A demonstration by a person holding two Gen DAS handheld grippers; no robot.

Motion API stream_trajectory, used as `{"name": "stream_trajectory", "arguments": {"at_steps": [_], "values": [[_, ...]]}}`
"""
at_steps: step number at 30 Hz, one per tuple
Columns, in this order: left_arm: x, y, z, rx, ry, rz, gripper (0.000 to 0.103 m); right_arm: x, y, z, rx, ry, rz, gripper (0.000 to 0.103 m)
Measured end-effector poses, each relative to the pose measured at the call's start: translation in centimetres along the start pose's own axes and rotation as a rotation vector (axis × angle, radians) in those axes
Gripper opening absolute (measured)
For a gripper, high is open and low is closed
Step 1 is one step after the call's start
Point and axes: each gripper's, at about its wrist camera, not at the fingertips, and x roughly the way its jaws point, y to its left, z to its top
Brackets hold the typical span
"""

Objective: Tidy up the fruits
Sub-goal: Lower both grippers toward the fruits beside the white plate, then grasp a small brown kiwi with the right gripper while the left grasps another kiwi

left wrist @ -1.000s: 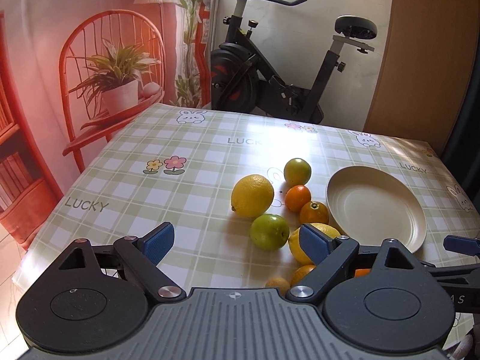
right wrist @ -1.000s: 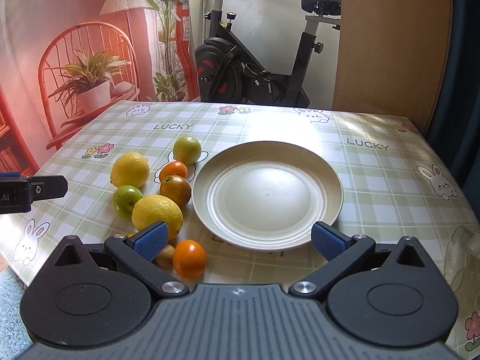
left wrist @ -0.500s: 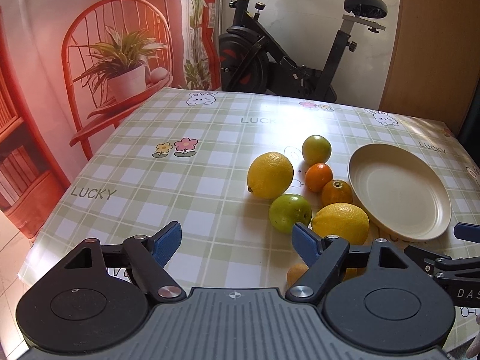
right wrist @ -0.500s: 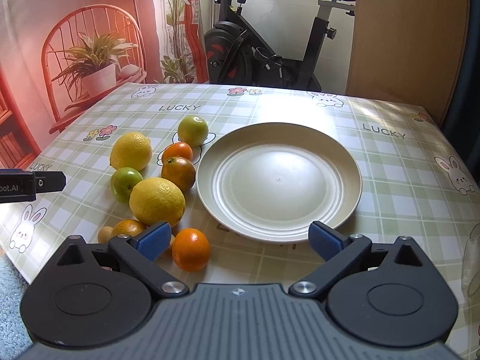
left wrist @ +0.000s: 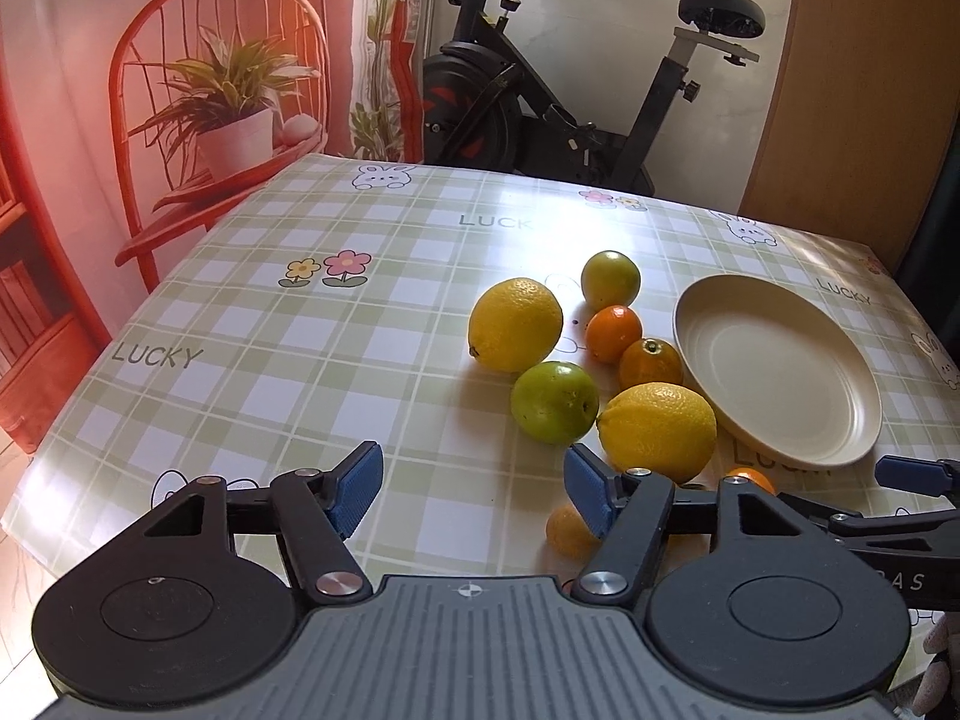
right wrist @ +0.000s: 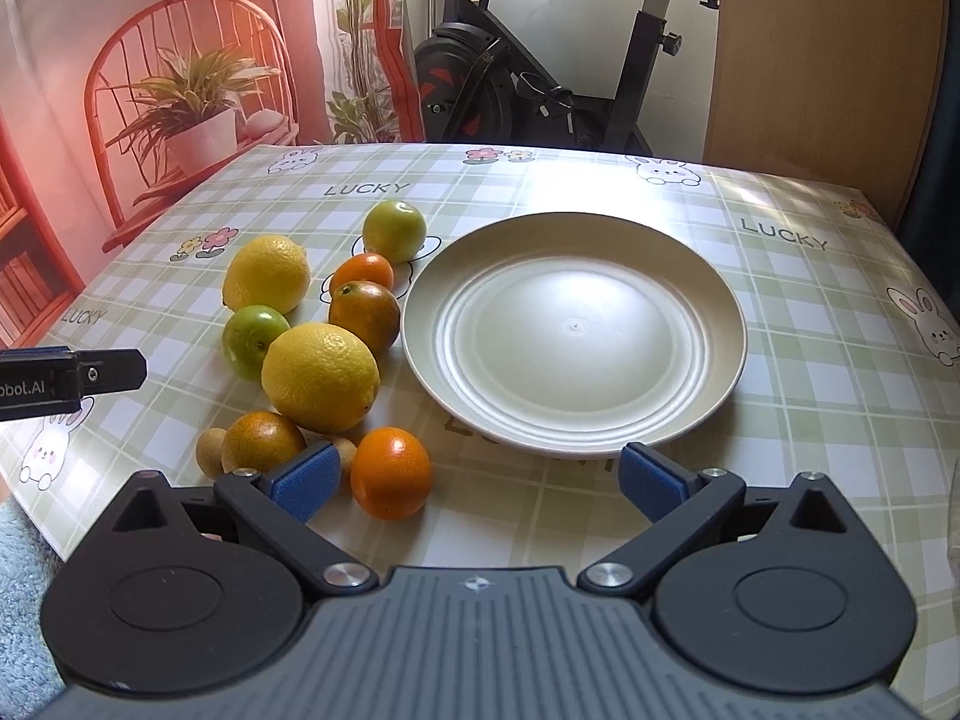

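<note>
**A:** Start with the left wrist view. What have we got?

**B:** The left gripper (left wrist: 474, 489) hangs over the desk (left wrist: 252, 360) with its fingers (left wrist: 354, 489) spread wide and nothing between them. The fruit sits ahead and to the right: a lemon (left wrist: 516, 324), a green fruit (left wrist: 555, 402) just in front of it, and a second lemon (left wrist: 660, 432) touching the rim of the plate (left wrist: 780, 360). The plate holds nothing.

**B:** I'd judge the green fruit the easiest first pick for this side. Come in from the open desk on the left so the fingers straddle it without nudging the lemons beside it.

**A:** And the right wrist view?

**B:** The right gripper (right wrist: 480, 477) is also spread open and holding nothing, low at the near edge of the plate (right wrist: 690, 276). An orange (right wrist: 391, 471) lies just beside its left finger (right wrist: 300, 480), with a duller orange (right wrist: 261, 441) and two small tan fruits (right wrist: 211, 451) close by.

**A:** So that orange first?

**B:** Likely. It stands clear of the big lemon (right wrist: 321, 377). Shift left, centre the fingers on it, close gently since round fruit rolls, then lift over the rim and set it down rather than drop it.
</note>
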Motion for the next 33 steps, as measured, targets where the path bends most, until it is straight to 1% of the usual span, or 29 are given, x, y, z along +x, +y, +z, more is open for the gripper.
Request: {"name": "stream_trajectory", "arguments": {"at_steps": [2,3,5,6,7,8,9,12,15,18,19,21,23,25,26,27,28,29,30,31,32,33], "values": [[0.2,0.0,-0.1,0.001,0.014,-0.017,0.069,0.2,0.2,-0.1,-0.006,0.011,-0.016,0.098],[0.3,0.0,-0.2,0.001,0.02,-0.026,0.068,0.3,0.2,-0.2,-0.014,0.016,-0.017,0.094],[0.5,-0.1,-0.3,0.001,0.028,-0.035,0.066,0.5,0.3,-0.3,-0.018,0.022,-0.004,0.09],[0.5,-0.1,-0.4,0.002,0.029,-0.04,0.063,0.5,0.4,-0.4,-0.022,0.021,0.002,0.087],[0.5,-0.1,-0.4,0.003,0.029,-0.043,0.061,0.4,0.4,-0.4,-0.025,0.017,0.007,0.086],[0.6,-0.2,-0.4,0.003,0.029,-0.045,0.061,0.3,0.4,-0.4,-0.029,0.006,0.012,0.083],[0.5,-0.1,-0.5,0.002,0.029,-0.049,0.061,0.1,0.4,-0.4,-0.031,-0.006,0.011,0.083],[0.6,-0.3,-0.6,0.004,0.03,-0.067,0.059,0.0,0.6,-0.3,-0.039,-0.013,0.016,0.083],[0.6,-0.5,-0.6,0.016,0.035,-0.083,0.056,0.4,0.8,-0.5,-0.042,0.009,0.044,0.084],[0.9,-0.3,-0.7,0.009,0.051,-0.097,0.056,0.6,1.0,-0.6,-0.062,0.024,0.024,0.084],[1.0,-0.2,-0.7,0.003,0.056,-0.102,0.055,0.5,1.0,-0.7,-0.062,0.021,0.015,0.085],[1.1,0.0,-0.8,-0.01,0.063,-0.112,0.053,0.6,0.8,-0.6,-0.046,0.025,0.016,0.096],[1.2,0.1,-0.7,-0.015,0.07,-0.122,0.05,0.8,0.4,-0.7,-0.033,0.039,0.014,0.098],[1.3,0.0,-0.9,-0.014,0.078,-0.133,0.049,0.9,0.2,-0.8,-0.02,0.041,0.039,0.096],[1.3,0.0,-0.9,-0.009,0.081,-0.136,0.048,0.8,0.2,-0.8,-0.019,0.033,0.057,0.091],[1.3,0.0,-0.9,-0.001,0.081,-0.139,0.045,0.7,0.3,-0.7,-0.024,0.028,0.067,0.082],[1.2,0.2,-0.9,0.002,0.074,-0.138,0.045,0.5,0.6,-0.7,-0.039,0.021,0.077,0.077],[1.0,0.4,-0.8,-0.001,0.065,-0.133,0.044,0.5,0.9,-0.6,-0.053,0.018,0.091,0.065],[0.9,0.6,-0.7,-0.009,0.056,-0.127,0.044,0.5,1.1,-0.6,-0.069,0.019,0.104,0.057],[0.9,0.9,-0.6,-0.02,0.049,-0.123,0.043,0.5,1.4,-0.5,-0.091,0.017,0.12,0.054],[0.9,1.2,-0.5,-0.031,0.047,-0.122,0.038,0.4,1.5,-0.5,-0.108,0.011,0.139,0.047],[1.0,1.4,-0.5,-0.041,0.046,-0.125,0.035,0.4,1.7,-0.4,-0.128,0.003,0.159,0.037]]}}
